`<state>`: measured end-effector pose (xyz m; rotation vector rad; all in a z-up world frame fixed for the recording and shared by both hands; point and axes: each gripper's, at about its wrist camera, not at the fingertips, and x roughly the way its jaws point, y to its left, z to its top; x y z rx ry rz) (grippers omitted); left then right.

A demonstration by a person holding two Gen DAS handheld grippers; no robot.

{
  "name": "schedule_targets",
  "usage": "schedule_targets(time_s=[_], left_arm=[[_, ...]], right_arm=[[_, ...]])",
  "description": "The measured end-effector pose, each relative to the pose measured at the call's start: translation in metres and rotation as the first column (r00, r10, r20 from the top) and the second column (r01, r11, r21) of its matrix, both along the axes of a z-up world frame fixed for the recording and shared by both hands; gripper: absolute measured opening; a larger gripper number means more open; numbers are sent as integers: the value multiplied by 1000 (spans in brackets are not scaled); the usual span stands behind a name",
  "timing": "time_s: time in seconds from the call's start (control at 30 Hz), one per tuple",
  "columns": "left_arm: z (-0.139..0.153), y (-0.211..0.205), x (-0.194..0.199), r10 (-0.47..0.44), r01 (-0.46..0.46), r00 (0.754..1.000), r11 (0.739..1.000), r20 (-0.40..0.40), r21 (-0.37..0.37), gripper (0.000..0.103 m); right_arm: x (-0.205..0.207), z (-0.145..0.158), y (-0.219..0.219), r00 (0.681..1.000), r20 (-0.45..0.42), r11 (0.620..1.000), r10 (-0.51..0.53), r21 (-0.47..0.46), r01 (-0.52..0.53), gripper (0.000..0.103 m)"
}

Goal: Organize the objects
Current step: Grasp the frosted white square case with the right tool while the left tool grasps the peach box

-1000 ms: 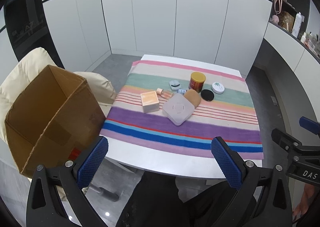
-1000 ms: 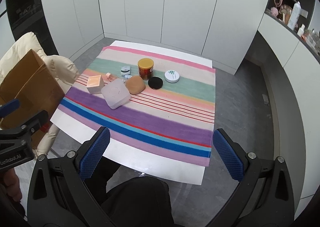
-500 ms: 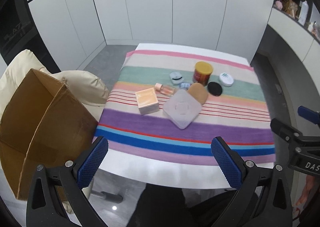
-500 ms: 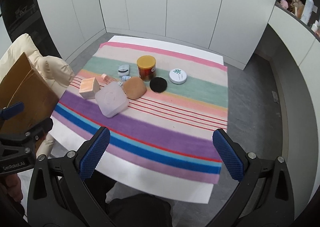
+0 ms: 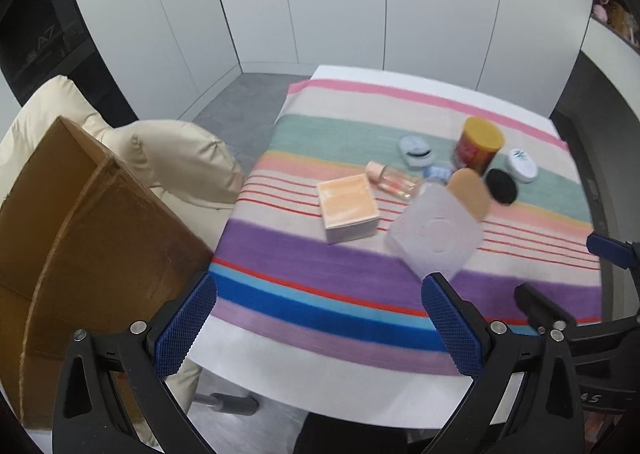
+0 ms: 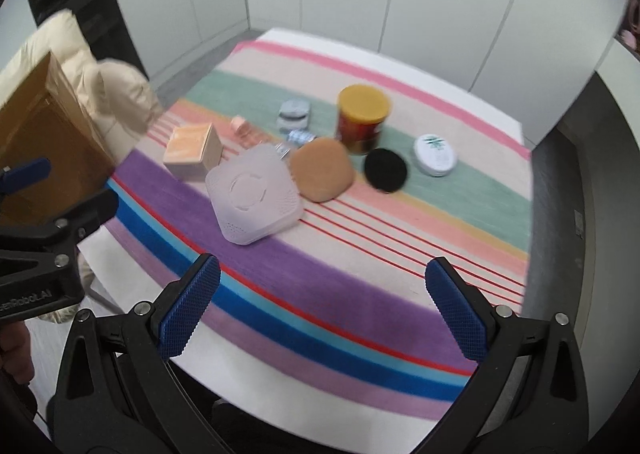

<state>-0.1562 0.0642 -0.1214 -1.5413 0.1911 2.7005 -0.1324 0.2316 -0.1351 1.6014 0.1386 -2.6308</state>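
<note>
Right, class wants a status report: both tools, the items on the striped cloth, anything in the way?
Left tool open, empty. Right tool open, empty. Items clustered on striped cloth, untouched; white square case nearest. Cardboard box at left; approach clear.

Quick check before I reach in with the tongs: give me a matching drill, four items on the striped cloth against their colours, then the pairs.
Things:
1. square box
2. round pad
3. can lid
4. flat round tin

Colours:
A. black
B. white with a green mark
C. peach
D. yellow

Pairs: 1-C, 2-A, 3-D, 4-B
</note>
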Motion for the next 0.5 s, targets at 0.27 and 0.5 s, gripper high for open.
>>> schedule_targets(time_s=[0.27, 0.5], left_arm=[[-41, -15, -12, -27, 27, 999, 999, 19, -21, 101], [-62, -34, -19, -4, 3, 999, 1000, 39, 23, 102]], right_arm=[[-33, -58, -30, 991, 75, 993, 112, 23, -114, 103], [-59, -90, -56, 978, 72, 976, 197, 79, -203, 103]])
